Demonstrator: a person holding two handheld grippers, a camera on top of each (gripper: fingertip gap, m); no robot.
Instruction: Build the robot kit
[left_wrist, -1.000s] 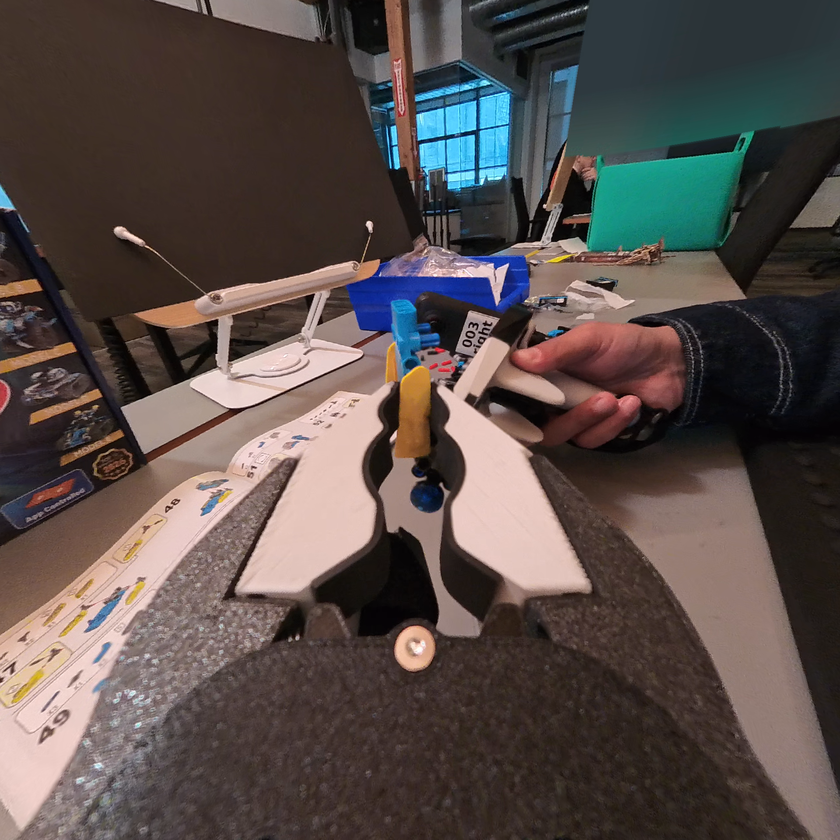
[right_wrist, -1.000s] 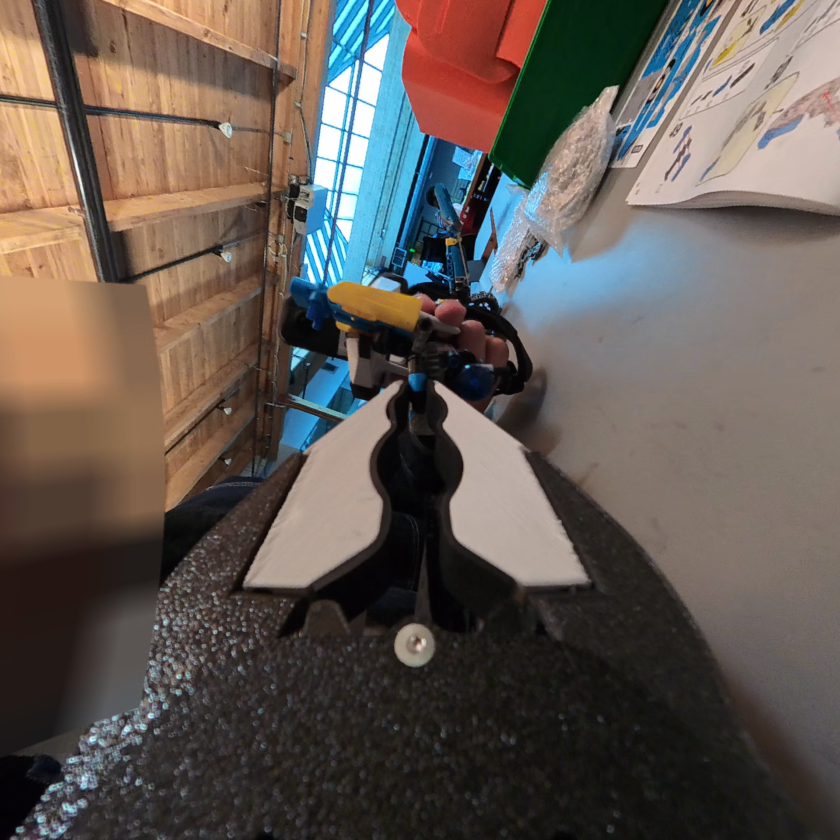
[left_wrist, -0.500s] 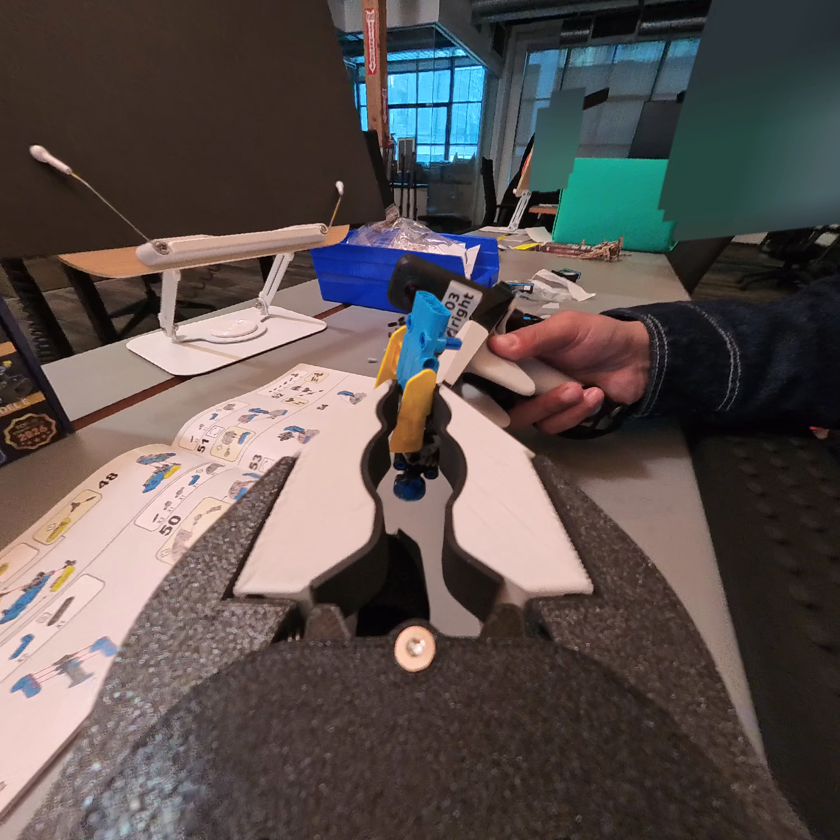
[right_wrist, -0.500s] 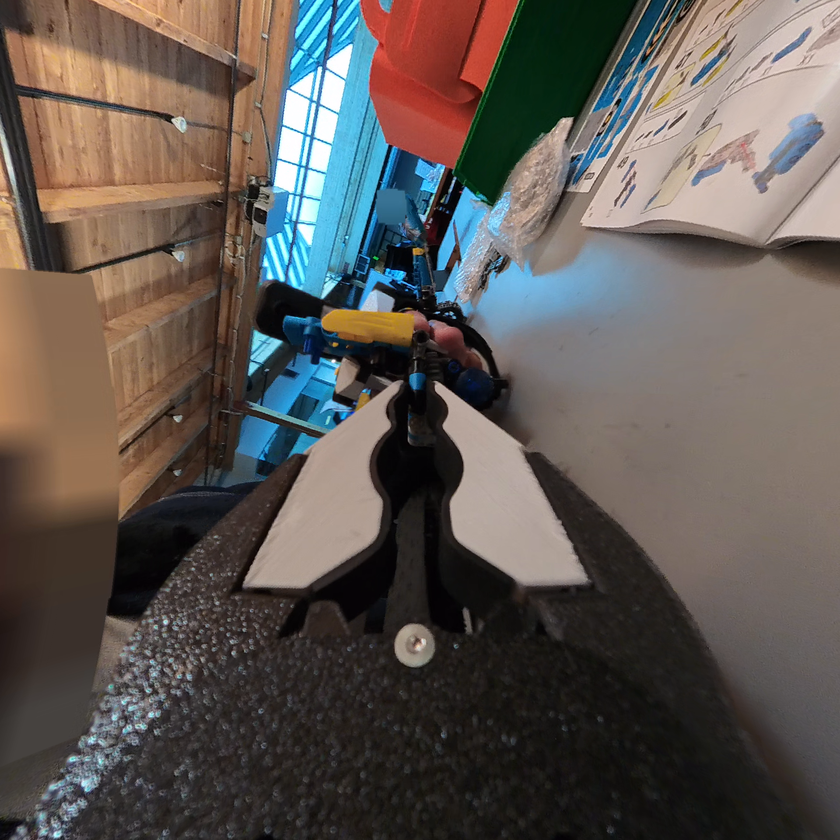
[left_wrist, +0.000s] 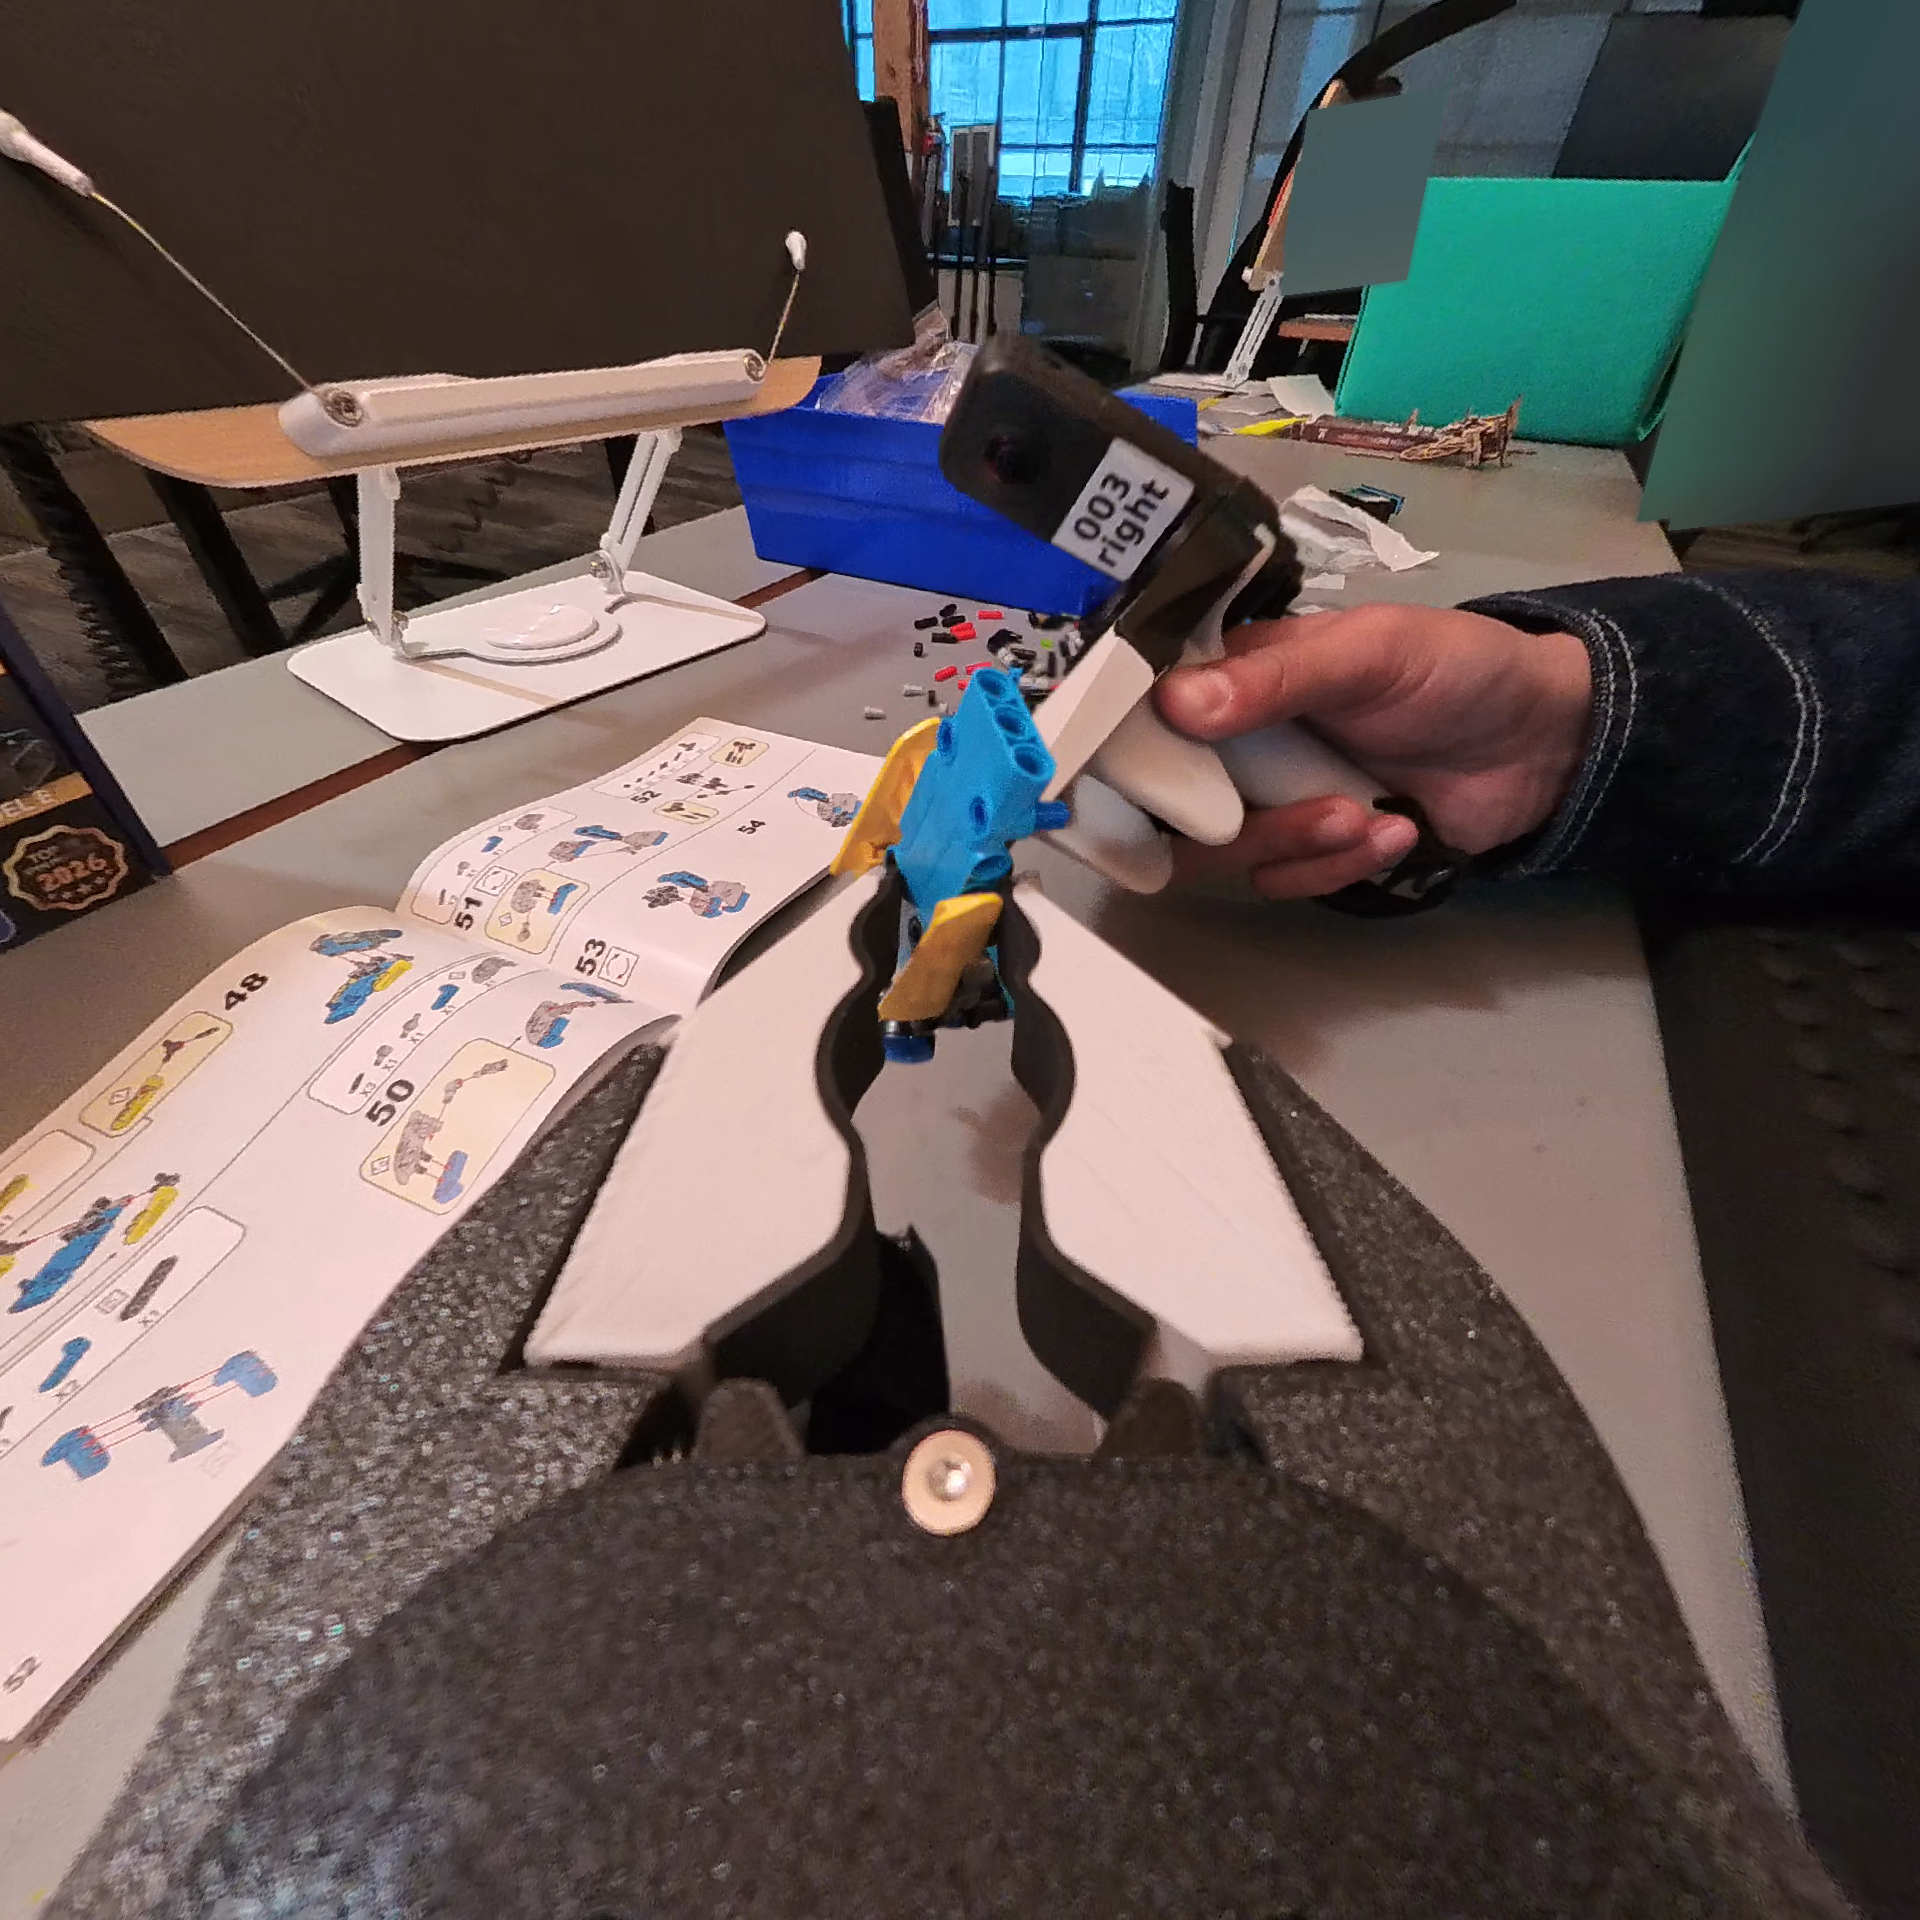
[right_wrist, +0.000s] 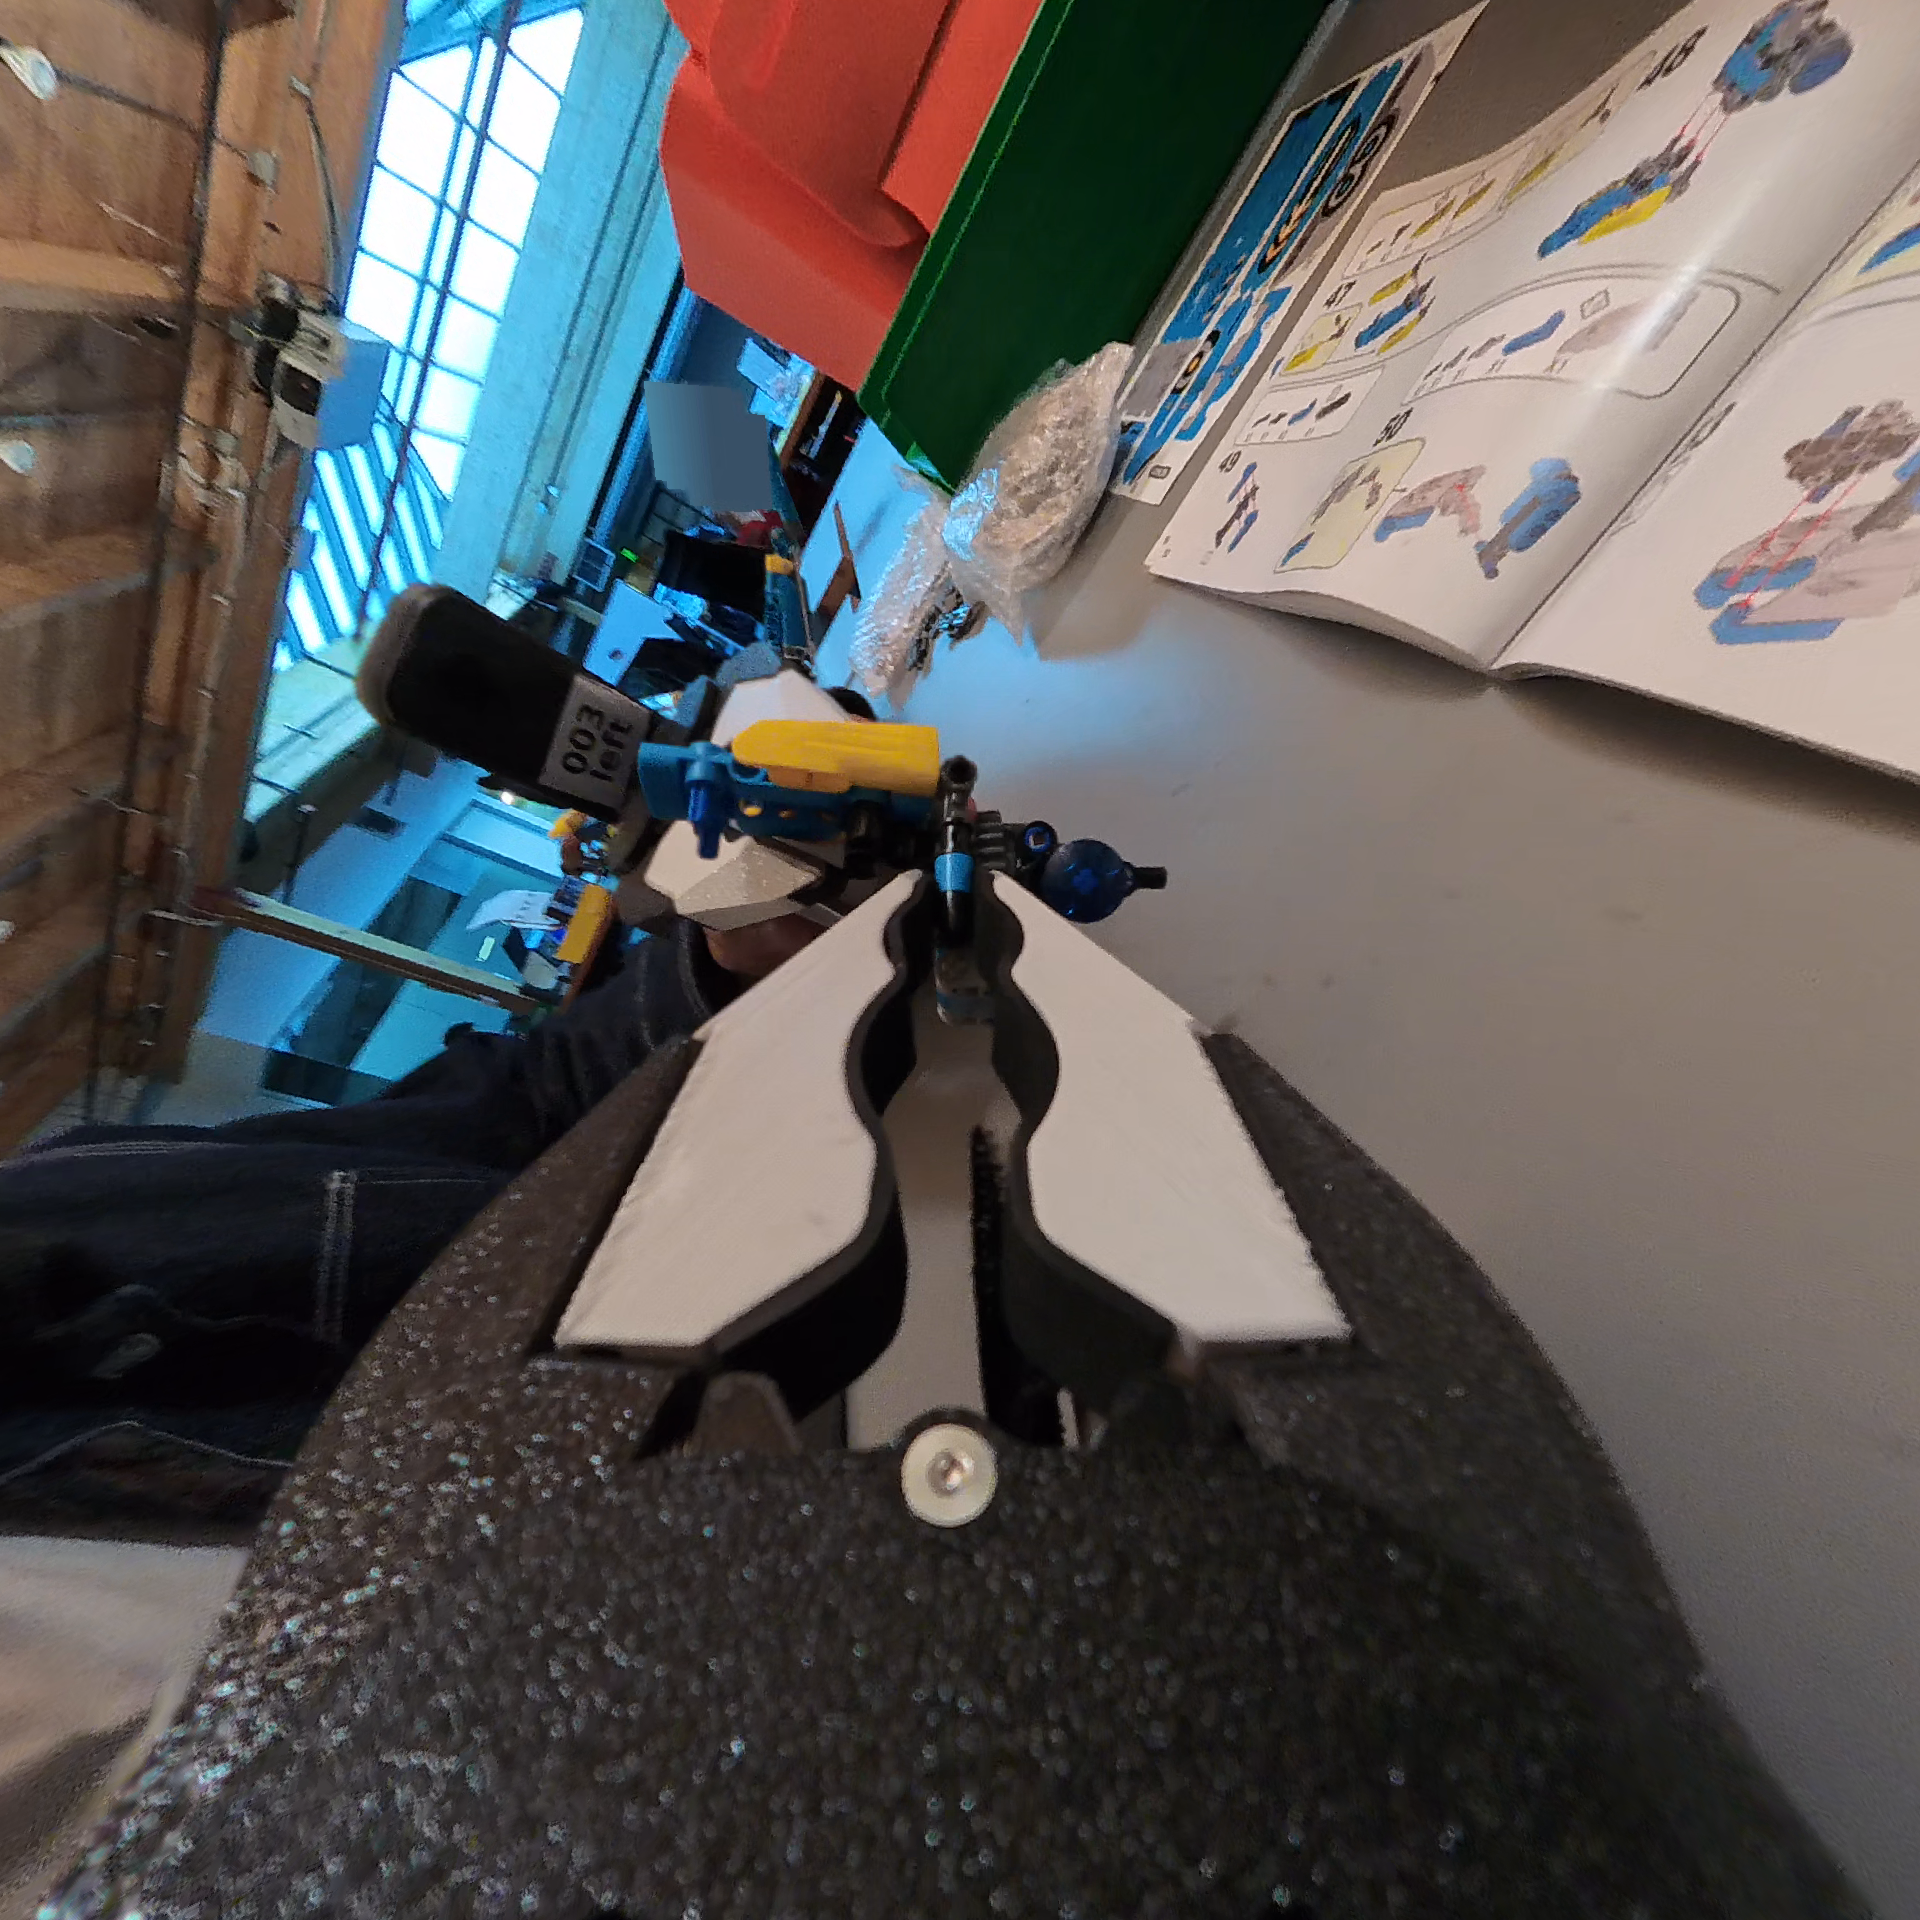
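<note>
Gripping brick model (left_wrist: 961, 831), both tools

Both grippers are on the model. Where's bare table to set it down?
Bare grey table lies just ahead of the left gripper, between the open instruction booklet and the dark mat. Crowded: loose small parts before the blue bin, and the white stand beyond the booklet.
</note>
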